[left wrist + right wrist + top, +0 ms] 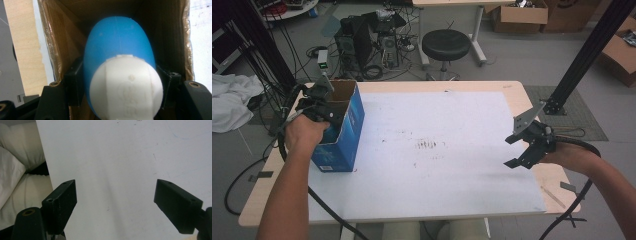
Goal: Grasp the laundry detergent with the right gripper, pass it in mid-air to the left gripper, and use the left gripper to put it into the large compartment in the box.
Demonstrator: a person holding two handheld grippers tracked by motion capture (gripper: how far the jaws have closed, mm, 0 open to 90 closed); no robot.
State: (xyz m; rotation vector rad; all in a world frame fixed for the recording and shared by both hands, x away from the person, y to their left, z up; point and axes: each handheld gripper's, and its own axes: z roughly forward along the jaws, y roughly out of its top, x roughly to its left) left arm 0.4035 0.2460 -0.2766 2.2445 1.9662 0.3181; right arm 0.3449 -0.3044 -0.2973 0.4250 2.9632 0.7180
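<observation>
1. Left tool (120, 82): jaws clamped on a bulb (117, 50), one pad on each flank. The bulb is smooth blue, egg-shaped, with a matte white ribbed cap nearest the tool's camera. It hangs nose-down inside the box (352, 112), just ahead of the tool, walls close on both sides.
2. Box: open-topped carton, glossy blue outside, raw brown card inside, torn rim edges. It stands on the bench (437, 150) under the left tool.
3. Step in hand, as judged: lowering the bulb into the box. To do it well, keep the tool centred between the walls, descend straight, and part the jaws only once the bulb nears the bottom. Rubber-like skin may bounce or roll. The floor of the box is too dark to read.
4. Right tool (115, 202): jaws apart, nothing between them, hovering over the white, scuffed bench sheet, well clear of the box.
</observation>
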